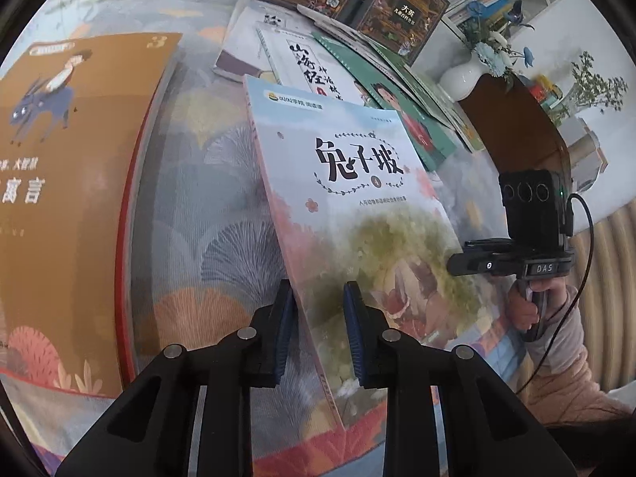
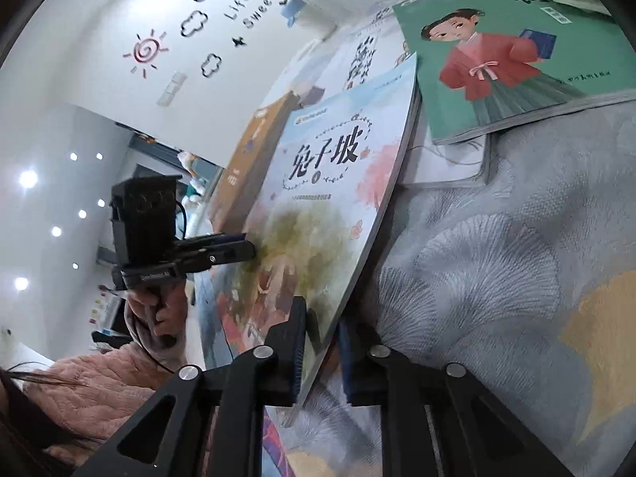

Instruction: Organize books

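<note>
Your rabbit-hill book (image 1: 349, 206) stood tilted above the surface (image 1: 206, 214). The donkey book (image 1: 67, 183) lay to its left. The scattered books (image 1: 357, 59) lay behind it.

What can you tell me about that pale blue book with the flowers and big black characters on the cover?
The thin pale blue paperback has a glossy cover with large black brush characters in a leafy frame, a small number four in a circle, pink blossoms, and a soft green and brown painting below. It is lifted and tilted above the grey patterned fabric, its upper end near the scattered books. The left claw is shut on its lower edge, and the right claw is shut on its right edge.
</note>
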`<state>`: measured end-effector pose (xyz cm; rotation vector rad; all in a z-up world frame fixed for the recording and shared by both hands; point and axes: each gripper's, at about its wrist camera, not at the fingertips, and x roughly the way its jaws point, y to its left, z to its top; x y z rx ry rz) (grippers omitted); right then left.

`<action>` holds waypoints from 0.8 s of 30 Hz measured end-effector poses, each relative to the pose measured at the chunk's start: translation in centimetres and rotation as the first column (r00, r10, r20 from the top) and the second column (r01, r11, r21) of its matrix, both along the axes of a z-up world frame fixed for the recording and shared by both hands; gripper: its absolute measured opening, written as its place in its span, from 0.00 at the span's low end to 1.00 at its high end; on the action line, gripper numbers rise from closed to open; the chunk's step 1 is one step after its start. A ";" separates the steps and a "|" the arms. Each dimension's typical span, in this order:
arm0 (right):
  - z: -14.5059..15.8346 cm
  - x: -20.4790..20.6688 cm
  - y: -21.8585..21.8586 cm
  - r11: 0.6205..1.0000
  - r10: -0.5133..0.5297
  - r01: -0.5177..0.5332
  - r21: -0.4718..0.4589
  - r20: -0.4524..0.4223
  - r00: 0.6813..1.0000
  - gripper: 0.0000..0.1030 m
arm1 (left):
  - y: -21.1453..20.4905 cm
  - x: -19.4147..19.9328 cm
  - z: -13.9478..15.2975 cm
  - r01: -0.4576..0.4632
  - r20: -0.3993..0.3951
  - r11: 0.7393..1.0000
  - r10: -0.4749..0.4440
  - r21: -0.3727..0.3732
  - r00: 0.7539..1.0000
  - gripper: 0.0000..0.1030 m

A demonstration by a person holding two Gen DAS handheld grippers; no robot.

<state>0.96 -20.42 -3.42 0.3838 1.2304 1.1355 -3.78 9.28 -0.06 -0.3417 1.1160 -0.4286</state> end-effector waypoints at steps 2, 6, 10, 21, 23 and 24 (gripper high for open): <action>0.1 -0.4 -0.1 1.000 -0.007 0.007 0.002 0.020 1.000 0.09 | -0.1 -0.2 0.1 -0.004 0.016 1.000 0.004 0.012 1.000 0.24; 0.4 -1.3 -0.1 1.000 -0.019 0.018 0.011 0.097 0.995 0.09 | 0.5 -0.3 -0.2 -0.025 0.028 1.000 0.026 -0.019 0.999 0.25; 0.7 -1.6 -0.1 0.999 -0.034 0.033 0.011 0.141 0.989 0.10 | 0.7 -0.7 -0.3 -0.045 0.052 0.999 0.047 -0.030 0.998 0.24; 0.9 -1.3 0.4 0.999 -0.041 0.041 0.004 0.136 0.990 0.13 | 0.3 -1.0 -0.1 -0.070 0.078 0.998 0.070 -0.008 0.994 0.25; 1.1 -1.4 0.6 0.998 -0.055 0.057 -0.009 0.142 0.988 0.14 | 0.2 -1.2 -0.1 -0.071 0.095 0.997 0.072 -0.016 0.993 0.24; 1.2 -1.6 0.7 0.998 -0.060 0.063 -0.016 0.144 0.988 0.15 | 0.1 -1.4 0.0 -0.065 0.106 0.998 0.067 -0.020 0.992 0.25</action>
